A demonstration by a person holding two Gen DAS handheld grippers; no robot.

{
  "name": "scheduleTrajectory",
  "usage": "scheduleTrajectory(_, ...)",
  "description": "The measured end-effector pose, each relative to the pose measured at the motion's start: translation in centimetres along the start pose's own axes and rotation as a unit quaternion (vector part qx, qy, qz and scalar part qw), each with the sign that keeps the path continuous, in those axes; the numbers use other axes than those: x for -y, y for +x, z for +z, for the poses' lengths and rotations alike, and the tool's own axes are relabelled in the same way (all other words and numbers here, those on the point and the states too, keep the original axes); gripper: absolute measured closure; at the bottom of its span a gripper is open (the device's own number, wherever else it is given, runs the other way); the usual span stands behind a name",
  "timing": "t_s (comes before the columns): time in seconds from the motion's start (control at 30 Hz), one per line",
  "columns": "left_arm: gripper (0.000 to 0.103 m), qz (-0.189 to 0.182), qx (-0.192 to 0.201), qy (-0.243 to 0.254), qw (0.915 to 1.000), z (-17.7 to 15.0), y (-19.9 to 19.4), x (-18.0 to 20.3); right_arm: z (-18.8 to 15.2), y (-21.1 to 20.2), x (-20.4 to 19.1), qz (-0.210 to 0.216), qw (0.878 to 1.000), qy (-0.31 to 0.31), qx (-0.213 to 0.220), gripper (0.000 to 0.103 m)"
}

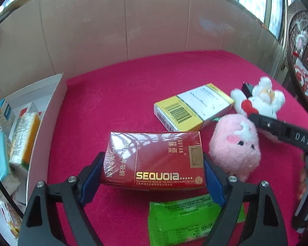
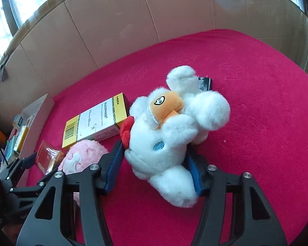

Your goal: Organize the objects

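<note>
The left gripper has its blue pads either side of the glossy red cigarette carton near the front edge of the red-clothed desk, the pads right at the carton's short ends; whether they already press I cannot tell. The right gripper has its blue pads sunk into the flanks of the white plush toy with the orange face, so it is pinching the toy's soft body, towards the desk's right side. Between the two lie the fluffy pink round plush, touching the white toy's side, and the yellow-and-white medicine box just behind it; a green foil packet lies at the front edge under the left gripper. The white open cardboard tray, already holding small boxes, stands at the left edge. To do this well, I would say: squeeze the carton squarely, since its film looks slippery, lift it flat, and raise the white toy straight up so the pink plush isn't dragged along
</note>
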State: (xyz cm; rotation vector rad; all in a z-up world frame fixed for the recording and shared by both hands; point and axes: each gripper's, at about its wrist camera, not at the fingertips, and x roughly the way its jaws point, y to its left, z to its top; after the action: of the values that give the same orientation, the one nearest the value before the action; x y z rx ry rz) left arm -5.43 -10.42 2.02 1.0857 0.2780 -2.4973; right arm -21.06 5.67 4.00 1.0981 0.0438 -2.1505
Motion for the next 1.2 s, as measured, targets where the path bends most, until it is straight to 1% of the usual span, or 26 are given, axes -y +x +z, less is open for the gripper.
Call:
scheduleTrajectory(0.17, 0.016, -0.006, 0.025, -0.014, 0.9996, -0.3, -1.9, 0.1, -0.8, -1.8, 1.2, 0.012, 0.999, 0.029, 0.017, 0.048)
scheduleTrajectory(0.27, 0.016, -0.02, 0.042, -0.028, 0.9985, -0.4, -3.2, 0.0, -1.3, -3.7, 1.7, 0.017, 0.998, 0.039, 0.039, 0.048)
scheduleTrajectory(0.33, 0.016, -0.031, 0.06, -0.034, 0.9971, -0.4, -4.6, 0.0, -1.4, -4.7, 1.6, 0.021, 0.998, 0.044, 0.051, 0.048)
scheduleTrajectory(0.43, 0.016, -0.036, 0.089, -0.03, 0.995, -0.6, -6.7, 0.5, -1.6, -6.5, 1.8, 0.023, 0.996, 0.049, 0.068, 0.048)
scheduleTrajectory(0.57, 0.016, -0.045, 0.118, -0.024, 0.9917, -0.3, -9.1, 0.9, -1.7, -8.1, 1.1, 0.031, 0.996, 0.04, 0.079, 0.048)
scheduleTrajectory(0.8, 0.016, -0.049, 0.15, -0.026, 0.9871, 0.1, -11.4, 0.1, -1.4, -10.2, -0.7, 0.048, 0.995, 0.019, 0.091, 0.048)
scheduleTrajectory(1.2, 0.016, -0.048, 0.18, -0.046, 0.9815, -0.2, -13.8, -1.5, -1.5, -11.7, -4.1, 0.068, 0.992, -0.019, 0.104, 0.048)
